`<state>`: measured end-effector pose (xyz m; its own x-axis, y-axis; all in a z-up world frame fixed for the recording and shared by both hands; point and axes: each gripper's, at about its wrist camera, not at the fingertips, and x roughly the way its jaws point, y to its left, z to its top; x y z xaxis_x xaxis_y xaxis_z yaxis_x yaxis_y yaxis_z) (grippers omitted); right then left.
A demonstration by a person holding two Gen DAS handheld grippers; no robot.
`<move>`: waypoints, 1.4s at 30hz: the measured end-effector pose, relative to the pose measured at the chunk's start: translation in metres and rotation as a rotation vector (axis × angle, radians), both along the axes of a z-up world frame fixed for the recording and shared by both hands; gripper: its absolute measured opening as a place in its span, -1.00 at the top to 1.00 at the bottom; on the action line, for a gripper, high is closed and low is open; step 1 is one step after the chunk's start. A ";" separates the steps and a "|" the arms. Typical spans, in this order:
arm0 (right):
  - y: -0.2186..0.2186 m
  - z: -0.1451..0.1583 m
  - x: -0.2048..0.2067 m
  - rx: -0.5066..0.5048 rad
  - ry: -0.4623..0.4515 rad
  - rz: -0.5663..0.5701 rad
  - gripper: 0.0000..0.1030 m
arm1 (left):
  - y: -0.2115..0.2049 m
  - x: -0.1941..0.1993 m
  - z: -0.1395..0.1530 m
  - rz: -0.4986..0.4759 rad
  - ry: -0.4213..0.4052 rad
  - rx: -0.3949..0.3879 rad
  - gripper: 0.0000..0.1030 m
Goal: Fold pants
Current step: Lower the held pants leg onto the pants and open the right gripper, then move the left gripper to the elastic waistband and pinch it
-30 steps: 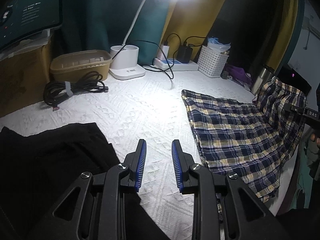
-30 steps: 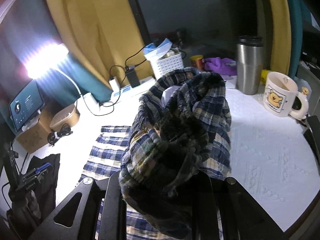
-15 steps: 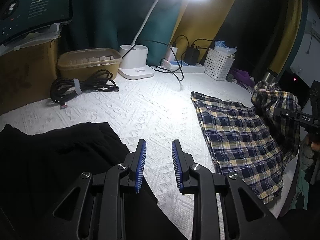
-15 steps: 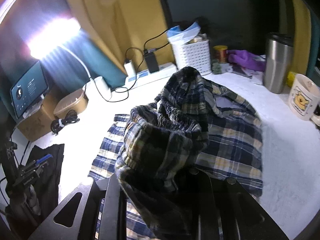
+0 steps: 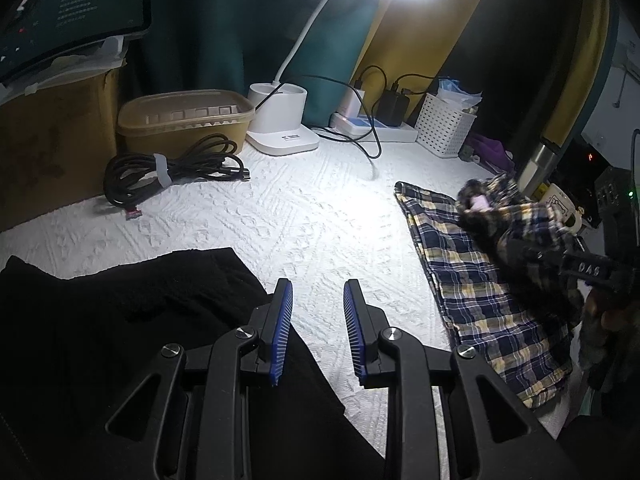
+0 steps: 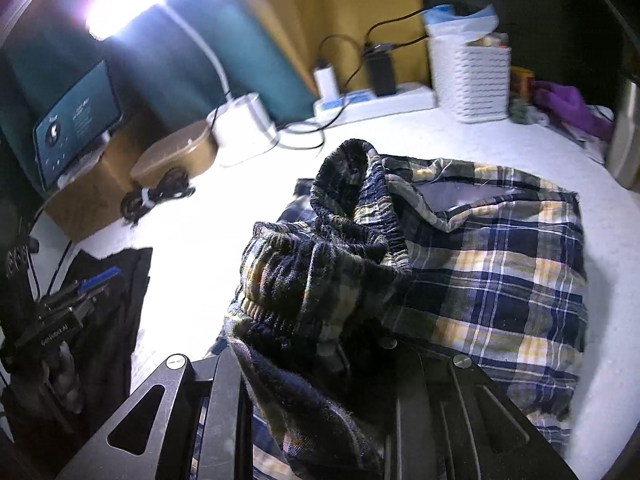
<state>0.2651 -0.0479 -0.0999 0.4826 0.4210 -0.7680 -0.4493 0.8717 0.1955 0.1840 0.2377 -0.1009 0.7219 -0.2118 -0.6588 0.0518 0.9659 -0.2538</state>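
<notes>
Pants (image 6: 500, 280), plaid, bunched at the waistband in the right claw (image 6: 320, 360); its fingers are buried under the cloth, so the pinch is judged from the way the fabric hangs off them, not seen directly. In the left wrist view the same claw (image 5: 576, 268) sits at the far right edge of the table, gathered end lifted over the flat part.

Outward from that claw: the rest of the pants (image 5: 480, 292) lies flat on the white cover (image 5: 280, 216), long axis running near-to-far along the right side. The lifted waistband overhangs the middle of that strip, doubled over it, not yet laid down. A pale inner label or lining shows at the open waist.

Left claw (image 5: 318, 328): spread, holding nothing, over the near middle of the cover. Just to its left lies a black garment (image 5: 120, 320), touching or under the left finger's base; cannot tell which. The plaid strip is to its right, apart from it, with bare cover between.

Judgement: the right claw is the one on the cloth and nearer by far; the coming move turns on carrying the waistband along the long axis toward the hem end. The left claw would have to cross rightward to help pin the fold.

Far side: lamp base (image 5: 280, 128), cable coil (image 5: 172, 172), white basket (image 5: 444, 128), all well clear of the pants.
</notes>
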 end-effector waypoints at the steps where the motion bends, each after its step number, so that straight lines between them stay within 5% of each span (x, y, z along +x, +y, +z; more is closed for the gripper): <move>1: 0.002 -0.002 0.000 -0.006 0.002 0.003 0.56 | 0.000 0.000 0.000 0.001 0.000 0.000 0.50; 9: 0.016 -0.016 -0.003 -0.083 0.016 0.012 0.54 | 0.002 -0.003 -0.001 0.002 0.004 0.001 0.50; 10: 0.018 -0.016 -0.005 -0.090 0.012 0.024 0.42 | 0.001 -0.003 -0.001 0.001 0.005 0.003 0.50; 13: 0.023 -0.015 -0.012 -0.059 0.015 0.078 -0.63 | -0.003 -0.004 0.001 -0.002 0.004 0.010 0.50; 14: 0.025 -0.013 -0.016 -0.054 0.005 0.099 -0.68 | -0.005 -0.005 0.002 -0.003 0.003 0.012 0.50; 24: 0.002 0.007 -0.035 -0.003 -0.049 0.116 -0.68 | -0.022 -0.010 0.014 0.000 0.000 0.043 0.49; 28: -0.028 0.016 -0.035 0.023 -0.074 0.065 -0.68 | -0.040 -0.009 0.022 -0.013 -0.016 0.054 0.01; 42: -0.165 0.016 -0.004 0.075 -0.106 -0.158 -0.68 | -0.134 0.023 0.045 -0.136 -0.038 0.133 0.00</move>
<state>0.2612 -0.2126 -0.0837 0.6237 0.3880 -0.6786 -0.3296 0.9177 0.2218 0.2067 0.1039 -0.0558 0.7174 -0.2221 -0.6603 0.1912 0.9742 -0.1200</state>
